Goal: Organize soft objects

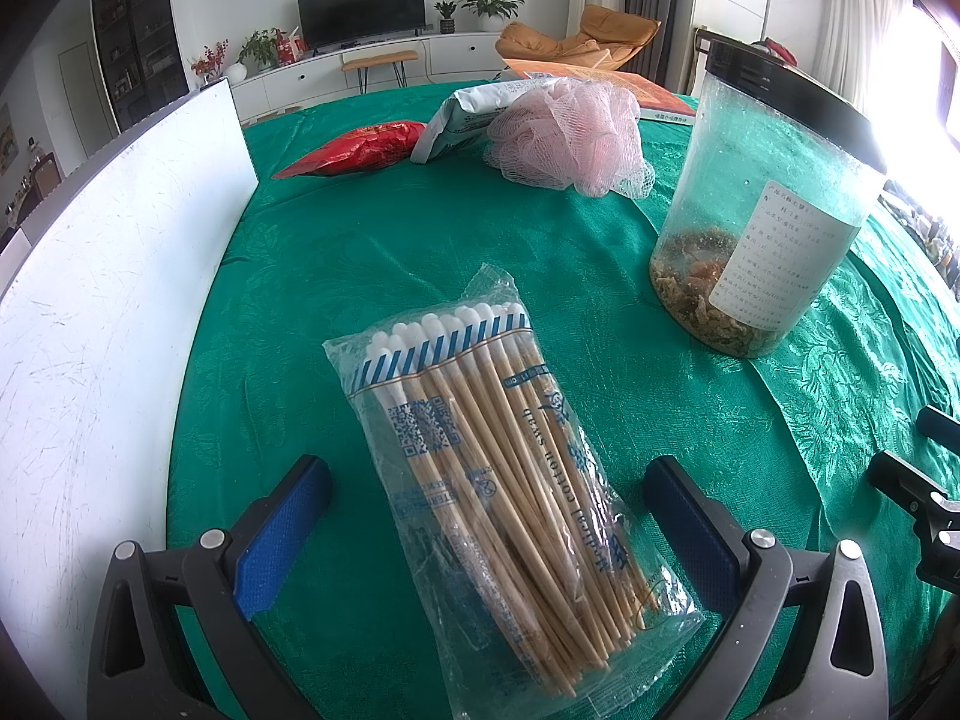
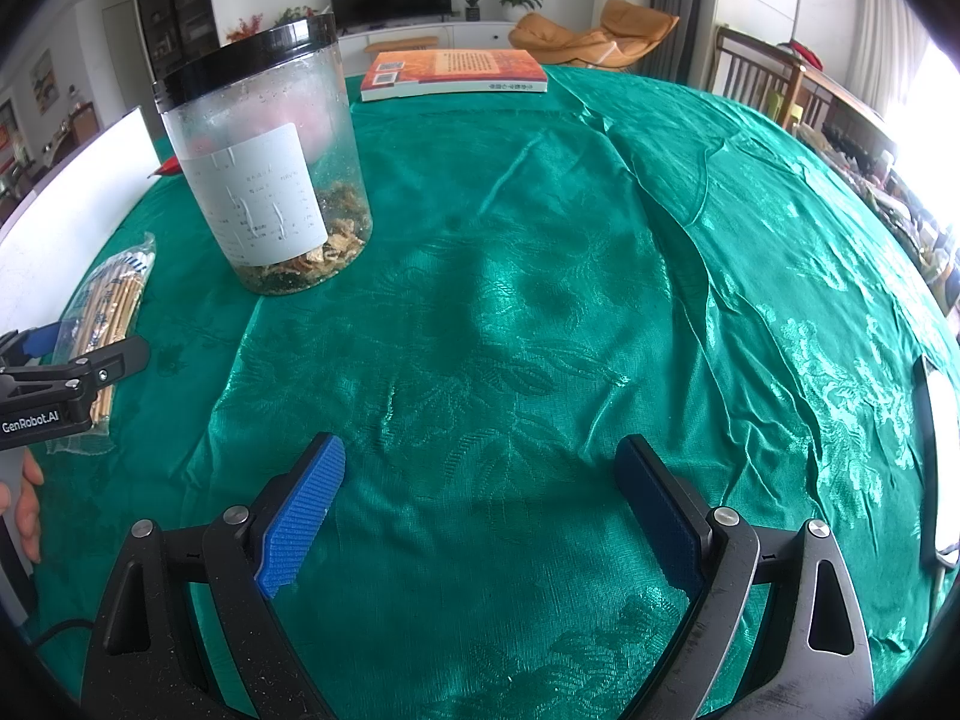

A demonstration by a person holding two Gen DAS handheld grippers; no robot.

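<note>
Two claws, both wide open, neither holding anything. We have the left claw (image 1: pixel 486 498) straddling the clear plastic bag of wooden cotton swabs (image 1: pixel 501 480) flat on the green-clothed desk (image 1: pixel 420 240), lined up to pinch. Right claw (image 2: pixel 480 498) hovers over bare cloth, likely idle.
</note>
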